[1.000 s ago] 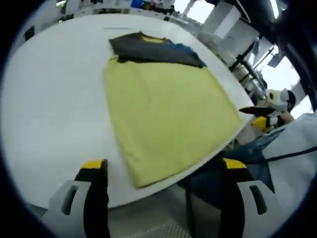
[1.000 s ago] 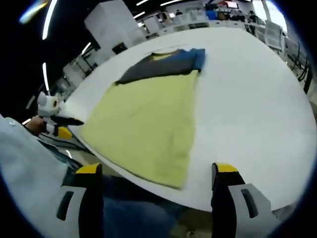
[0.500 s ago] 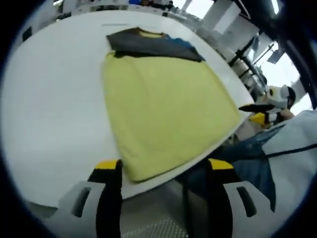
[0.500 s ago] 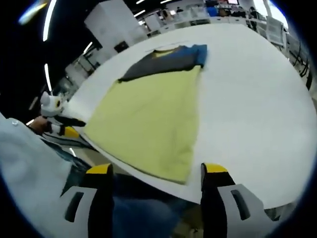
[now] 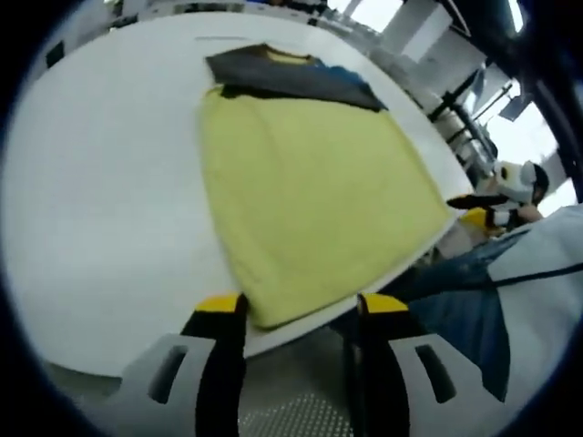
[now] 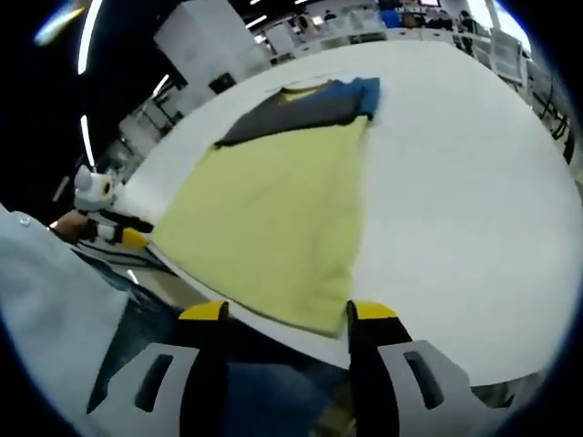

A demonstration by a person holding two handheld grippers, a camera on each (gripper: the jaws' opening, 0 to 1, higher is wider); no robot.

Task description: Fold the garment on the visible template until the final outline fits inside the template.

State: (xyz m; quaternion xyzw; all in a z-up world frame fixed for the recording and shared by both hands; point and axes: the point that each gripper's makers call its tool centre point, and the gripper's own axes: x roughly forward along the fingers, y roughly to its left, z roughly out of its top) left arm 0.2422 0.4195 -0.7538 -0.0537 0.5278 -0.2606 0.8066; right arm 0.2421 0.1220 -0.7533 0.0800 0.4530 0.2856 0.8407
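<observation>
From the left gripper view I see the other tool, the right gripper (image 5: 474,202), poking in at three o'clock beside the person's pale sleeve (image 5: 556,264), while the right gripper view gives me the mirror of that, the left gripper (image 6: 114,228) at nine o'clock against the same light sleeve (image 6: 46,309). The garment (image 5: 310,182) lies flat on the white table (image 5: 100,200), a yellow body with a dark grey and blue top end at twelve o'clock, its near hem hanging close to the table's edge. In the left gripper view the hem's near corner sits just above the gap between my left gripper's (image 5: 296,314) yellow-tipped fingers, apart from them. In the right gripper view the garment (image 6: 273,209) has its near corner just above my right gripper (image 6: 287,319), again not touching. Both pairs of fingers stand at a narrow gap, parted and holding nothing
</observation>
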